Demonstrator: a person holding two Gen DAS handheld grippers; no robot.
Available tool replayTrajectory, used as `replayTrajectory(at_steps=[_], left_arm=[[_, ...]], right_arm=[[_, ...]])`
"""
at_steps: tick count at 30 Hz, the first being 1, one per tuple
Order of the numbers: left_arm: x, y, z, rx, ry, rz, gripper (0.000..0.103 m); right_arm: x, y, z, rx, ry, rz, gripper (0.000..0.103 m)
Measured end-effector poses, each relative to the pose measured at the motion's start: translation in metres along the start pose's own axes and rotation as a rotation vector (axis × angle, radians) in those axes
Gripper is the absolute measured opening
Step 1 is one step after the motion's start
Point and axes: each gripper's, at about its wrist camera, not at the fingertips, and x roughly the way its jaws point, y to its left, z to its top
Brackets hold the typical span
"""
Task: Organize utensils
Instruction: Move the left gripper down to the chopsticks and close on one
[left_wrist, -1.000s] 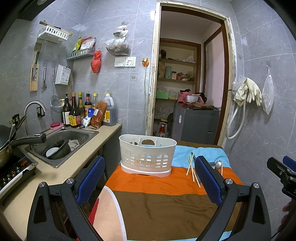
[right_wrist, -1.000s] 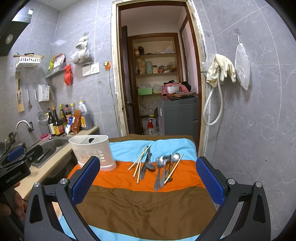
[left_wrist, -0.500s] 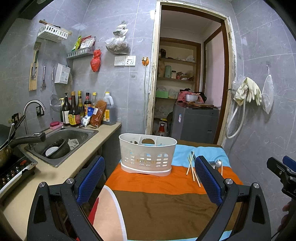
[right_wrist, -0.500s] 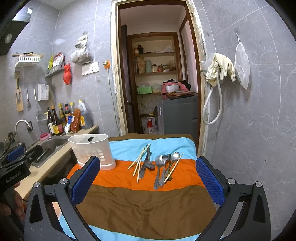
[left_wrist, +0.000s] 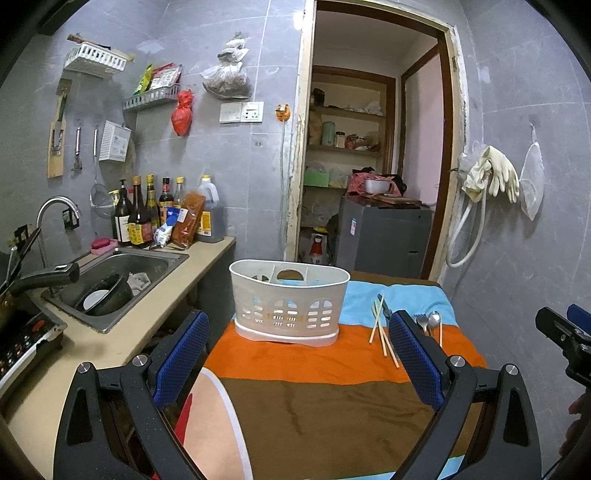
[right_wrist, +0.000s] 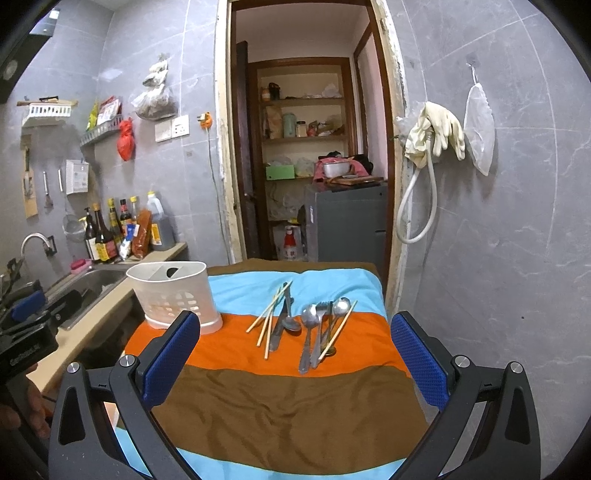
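The cloth (right_wrist: 280, 402) on the table ran in broad bands: sky blue, bright orange, dull brown, then blue again at the near edge. The utensil basket (left_wrist: 290, 306) was off-white with arched cut-out slots. The chopsticks (right_wrist: 267, 321) were pale wood, the spoons (right_wrist: 308, 325) plain silver metal. Both the left gripper (left_wrist: 299, 354) and the right gripper (right_wrist: 295, 354) were matte black with blue dimpled pads (right_wrist: 419, 360). The wall tiles (right_wrist: 498, 229) were grey with faint white veining, a red bag (left_wrist: 181, 112) hung on them, and cream rubber gloves (right_wrist: 441, 134) too.
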Motion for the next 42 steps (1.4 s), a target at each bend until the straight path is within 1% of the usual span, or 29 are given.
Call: replayTrajectory(at_steps=[9, 12, 17, 21, 24, 28, 31, 34, 35, 36, 37, 39, 40, 42], left_arm=[[0.018, -0.014, 0.018, 0.004, -0.014, -0.016, 0.095], [0.031, -0.025, 0.026, 0.008, -0.021, -0.049, 0.095], [0.061, -0.045, 0.038, 0.027, 0.0, -0.099, 0.095], [0.089, -0.062, 0.042, 0.036, 0.022, -0.133, 0.095], [0.112, -0.076, 0.042, 0.04, 0.043, -0.155, 0.095], [0.146, -0.102, 0.04, 0.064, 0.058, -0.163, 0.095], [0.177, -0.12, 0.035, 0.087, 0.091, -0.177, 0.095], [0.207, -0.135, 0.029, 0.121, 0.134, -0.188, 0.094], [0.22, -0.138, 0.025, 0.134, 0.159, -0.191, 0.09], [0.232, -0.14, 0.022, 0.142, 0.18, -0.194, 0.084], [0.241, -0.143, 0.019, 0.147, 0.197, -0.194, 0.081], [0.263, -0.145, 0.012, 0.152, 0.24, -0.184, 0.07], [0.275, -0.145, 0.009, 0.152, 0.262, -0.174, 0.067], [0.297, -0.143, 0.003, 0.146, 0.306, -0.152, 0.055]], right_arm=[[0.008, -0.014, 0.012, -0.003, 0.003, -0.032, 0.103], [0.014, -0.019, 0.018, -0.005, -0.006, -0.035, 0.103], [0.032, -0.034, 0.026, 0.003, -0.003, -0.025, 0.103], [0.054, -0.053, 0.036, 0.007, 0.006, -0.02, 0.103], [0.076, -0.068, 0.039, -0.013, 0.034, -0.01, 0.103], [0.114, -0.094, 0.037, -0.015, 0.067, 0.021, 0.103], [0.147, -0.111, 0.03, -0.005, 0.105, 0.056, 0.103], [0.179, -0.127, 0.022, 0.018, 0.159, 0.092, 0.092], [0.193, -0.132, 0.017, 0.028, 0.186, 0.113, 0.083], [0.202, -0.135, 0.014, 0.034, 0.209, 0.125, 0.078], [0.213, -0.138, 0.009, 0.04, 0.235, 0.134, 0.076], [0.231, -0.143, 0.001, 0.054, 0.28, 0.16, 0.066], [0.237, -0.143, -0.002, 0.06, 0.299, 0.17, 0.064], [0.252, -0.144, -0.01, 0.063, 0.342, 0.183, 0.055]])
